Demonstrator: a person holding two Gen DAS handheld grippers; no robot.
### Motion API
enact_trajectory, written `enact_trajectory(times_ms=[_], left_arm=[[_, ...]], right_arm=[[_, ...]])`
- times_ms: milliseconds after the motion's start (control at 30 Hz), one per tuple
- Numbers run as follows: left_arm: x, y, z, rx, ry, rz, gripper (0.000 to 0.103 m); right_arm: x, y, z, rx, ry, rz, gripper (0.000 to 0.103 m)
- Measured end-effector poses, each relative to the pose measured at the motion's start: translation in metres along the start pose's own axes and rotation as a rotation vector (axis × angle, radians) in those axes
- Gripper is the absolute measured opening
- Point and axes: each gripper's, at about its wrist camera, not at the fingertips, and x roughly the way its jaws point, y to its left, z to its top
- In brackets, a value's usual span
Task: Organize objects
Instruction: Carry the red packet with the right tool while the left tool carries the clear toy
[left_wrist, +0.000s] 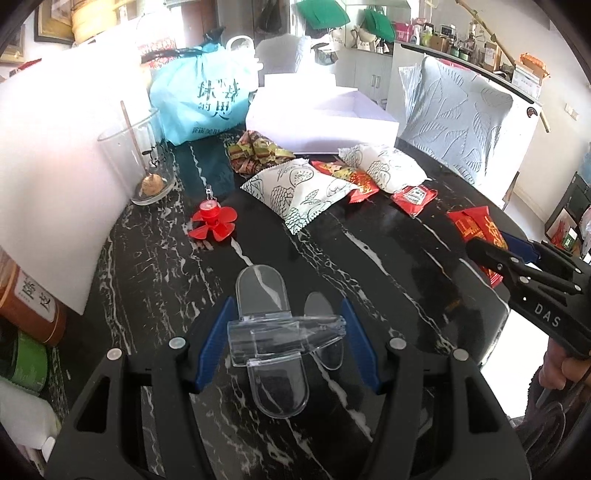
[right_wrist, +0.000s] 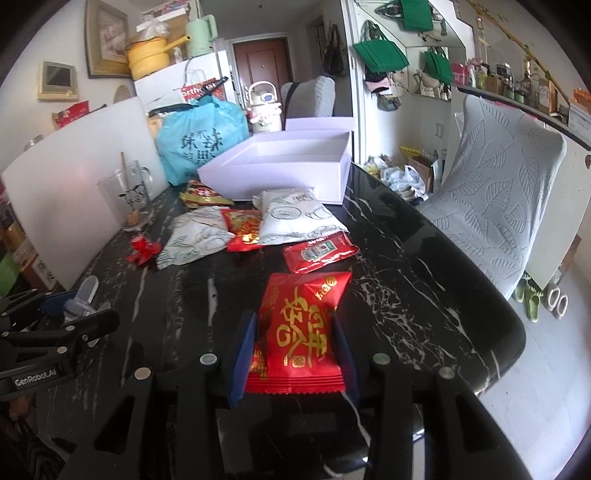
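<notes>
**A:** Standing by the left side here. The left tongs (left_wrist: 286, 345) are closed around a clear plastic toy plane (left_wrist: 273, 339), blue pads pinching the ends of its fuselage, so the rounded wings stick out fore and aft. It's hard, glossy, see-through stuff; you can read the marble veins of the black surface (left_wrist: 166, 280) right through it. Looks like it's held low over the near edge. Further off there's a red plastic propeller (left_wrist: 212, 221), a glass mug (left_wrist: 135, 162) with a wooden stick in it, and two puffy white printed pouches (left_wrist: 299, 192).

**B:** And the right side? I can see the right tongs (right_wrist: 295, 352) are clamped on a red snack packet (right_wrist: 299, 325), gold characters, crinkly foil with a crimped bottom seam. The grip sits across its lower half, so the top flops forward.

**A:** Yep, soft bag, so squeezing the sides makes sense. Beyond it lies a flat red ketchup sachet (right_wrist: 319, 251), then the open white box (right_wrist: 280, 166) at the far end.

**B:** My guess is that box is where the loose stuff ends up. Shallow, matte cardboard, nothing in it that I can see.
</notes>
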Motion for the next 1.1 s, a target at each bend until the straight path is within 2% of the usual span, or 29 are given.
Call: enact_trajectory(times_ms=[267,567,1100], left_arm=[[-0.025,-0.005,0.003,0.015,-0.052,0.008,0.059],[-0.037,-0.016,0.033,0.064,-0.106,-0.006,0.059],[-0.006,-0.024,0.106,0.097,-0.105,-0.039,0.059]], right_arm=[[-0.03,0.007,0.001,-0.029,-0.032,0.052,0.042],[-0.048,0.008,0.026,-0.076,-0.071,0.087,0.042],[-0.018,-0.002,0.095,-0.123,-0.082,0.126,0.042]])
